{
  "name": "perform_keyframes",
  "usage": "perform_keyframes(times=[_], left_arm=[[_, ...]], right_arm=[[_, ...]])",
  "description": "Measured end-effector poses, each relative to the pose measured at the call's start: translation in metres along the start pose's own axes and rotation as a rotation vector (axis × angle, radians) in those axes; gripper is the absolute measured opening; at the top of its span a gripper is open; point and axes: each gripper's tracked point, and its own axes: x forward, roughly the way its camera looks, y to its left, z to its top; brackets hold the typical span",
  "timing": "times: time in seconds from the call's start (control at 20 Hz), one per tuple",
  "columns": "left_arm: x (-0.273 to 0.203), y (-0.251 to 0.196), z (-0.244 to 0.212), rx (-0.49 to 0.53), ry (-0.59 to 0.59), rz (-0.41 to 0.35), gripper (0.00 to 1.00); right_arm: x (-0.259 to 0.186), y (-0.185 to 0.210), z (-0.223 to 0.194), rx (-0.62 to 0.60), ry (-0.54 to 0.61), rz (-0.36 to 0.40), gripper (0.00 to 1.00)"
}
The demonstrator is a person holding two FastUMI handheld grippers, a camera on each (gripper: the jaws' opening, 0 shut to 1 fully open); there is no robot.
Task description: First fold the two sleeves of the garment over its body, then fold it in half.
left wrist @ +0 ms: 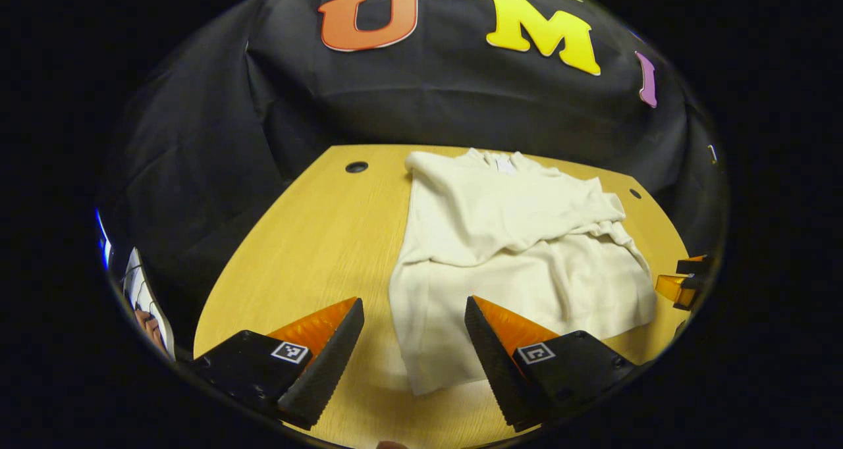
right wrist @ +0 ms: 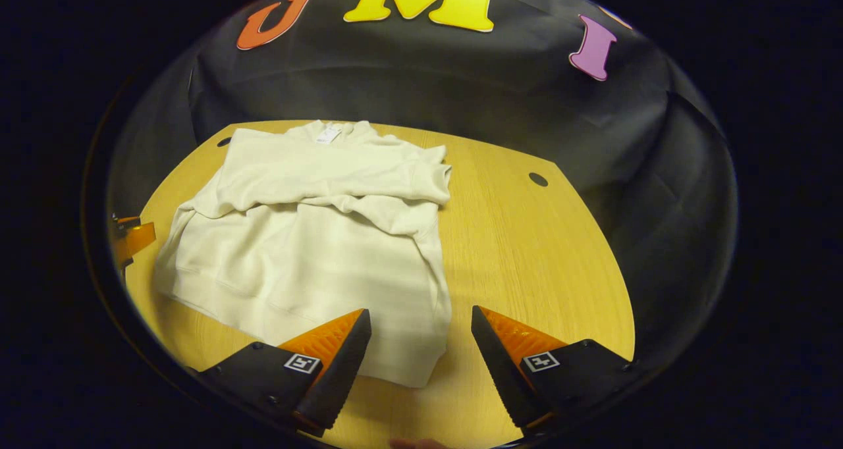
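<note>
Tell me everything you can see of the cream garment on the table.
The cream sweatshirt looks like soft, thick knit. It lies flat on the wooden table, neck with a small label at the far end, hem toward the grippers. Both sleeves are already folded across the chest, leaving bunched wrinkles; the body is not yet folded in half. Both open grippers flank the near hem corners; neither grips it.

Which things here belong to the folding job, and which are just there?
Job:
cream garment, sleeves already folded over its body
left tool, open
right tool, open

Just there:
wooden table
holes in the tabletop
</note>
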Motion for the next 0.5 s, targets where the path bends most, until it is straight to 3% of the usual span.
perform_keyframes(times=[0.25, 0.5], left_arm=[[0.008, -0.002, -0.042, -0.021, 0.207, 0.017, 0.99], [0.009, -0.014, -0.054, 0.024, 0.375, 0.018, 0.99]], right_arm=[[0.014, 0.002, -0.031, 0.052, 0.155, 0.024, 0.95], [0.023, 0.004, -0.054, 0.152, 0.312, 0.031, 0.95]])
